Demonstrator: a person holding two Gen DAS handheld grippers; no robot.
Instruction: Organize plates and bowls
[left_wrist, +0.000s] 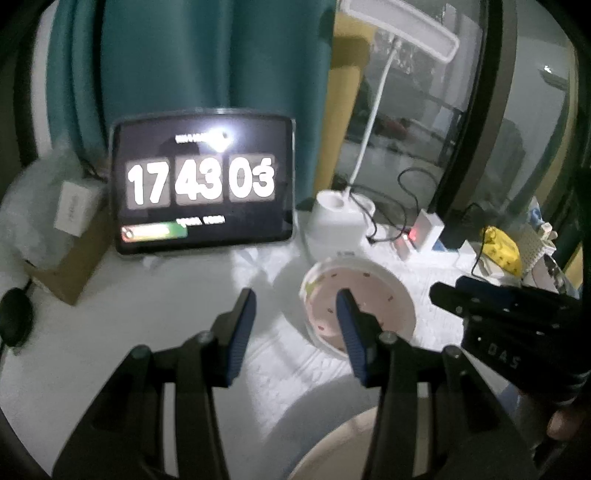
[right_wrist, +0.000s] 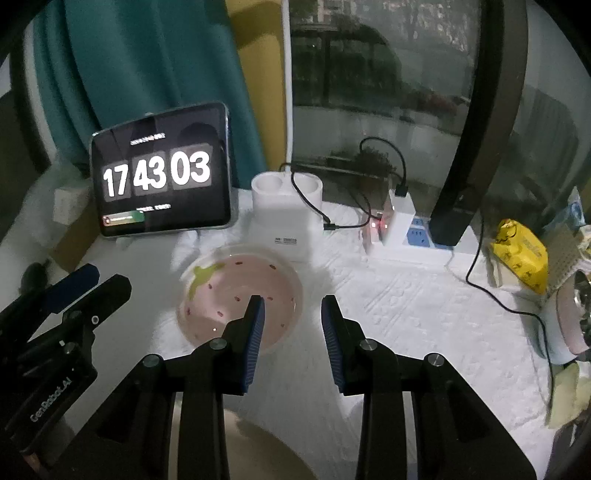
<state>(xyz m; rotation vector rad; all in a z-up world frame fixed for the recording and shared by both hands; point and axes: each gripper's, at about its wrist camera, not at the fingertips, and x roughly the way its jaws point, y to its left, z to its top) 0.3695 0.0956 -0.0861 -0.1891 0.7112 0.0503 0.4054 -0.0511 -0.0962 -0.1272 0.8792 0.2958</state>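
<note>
In the left wrist view, the left gripper (left_wrist: 295, 306) is seen in the lower middle of the frame with its black jaws and blue pads set moderately apart and nothing between them. A shallow pink strawberry-patterned bowl with a pale rim (left_wrist: 369, 291) is seen right of centre on the white quilted table cover (left_wrist: 280, 373), partly hidden behind the right-hand finger, which stands in front of it without any visible contact. A curved beige rim of a second dish (left_wrist: 332, 443) is shown at the bottom edge, below the fingers; whether it is a plate or a bowl cannot be told. The right gripper (left_wrist: 448, 286) enters from the right edge. A black tablet showing a flip clock (left_wrist: 203, 184) stands at centre left, and a white desk lamp base (left_wrist: 338, 218) stands above the bowl. In the right wrist view, the right gripper (right_wrist: 293, 304) is seen at lower centre, its jaws parted moderately and empty, and the pink bowl (right_wrist: 229, 291) lies just left of them, its near edge covered by the left-hand finger. The left gripper (right_wrist: 94, 280) is seen at the left edge. The beige dish (right_wrist: 273, 454) is again cut by the bottom edge. The task is judged to be at an early stage: no dish is gripped, the two dishes lie apart and unstacked, and gathering them is left to be done.
</note>
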